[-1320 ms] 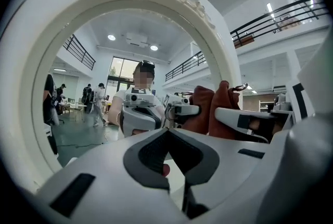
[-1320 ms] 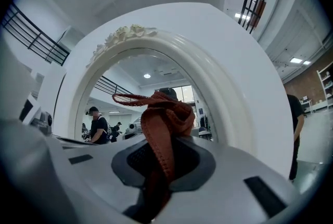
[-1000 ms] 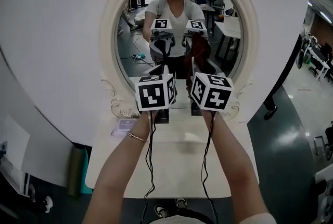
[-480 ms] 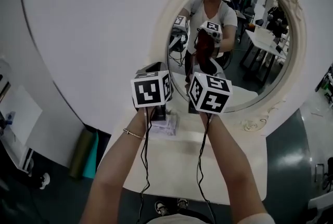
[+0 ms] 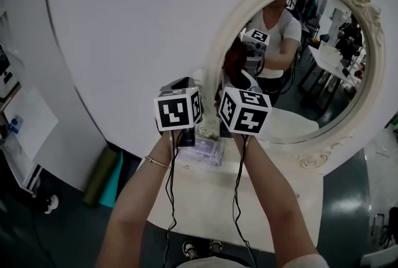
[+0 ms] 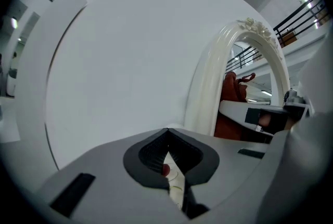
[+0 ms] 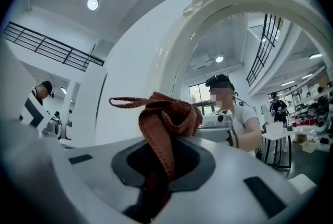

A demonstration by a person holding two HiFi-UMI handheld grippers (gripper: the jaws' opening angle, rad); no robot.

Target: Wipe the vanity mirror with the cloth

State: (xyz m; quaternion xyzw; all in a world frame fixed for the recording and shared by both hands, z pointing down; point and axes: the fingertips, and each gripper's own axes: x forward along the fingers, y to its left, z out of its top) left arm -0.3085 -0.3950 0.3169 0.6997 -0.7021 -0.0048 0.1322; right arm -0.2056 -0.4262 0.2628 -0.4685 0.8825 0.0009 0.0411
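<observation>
Your head has swung left since a second ago: the mirror (image 5: 311,68), then centred ahead of you, now sits to the right of the head view, and both grippers have ended up at its left rim rather than in front of the glass.

Your right gripper (image 7: 158,166) has its jaws clamped on the cloth (image 7: 166,119), a rust-red bundle that bulges out past the tips with one loop sticking sideways. That surplus is useful, since it puts soft fabric, not hard jaw, toward the glass. In the head view the cloth (image 5: 234,64) is at the inner edge of the white frame (image 5: 214,68), a sensible place to begin a stroke across; whether it touches the glass I cannot tell.

Your left gripper (image 6: 169,158) has its jaws drawn together with nothing caught between them (only a pale sliver shows through the slit). It points at the white wall (image 5: 124,24) beside the frame, parked clear of the wiping side.

Below, a clear packet (image 5: 208,150) lies on the table (image 5: 273,198) under your wrists.
</observation>
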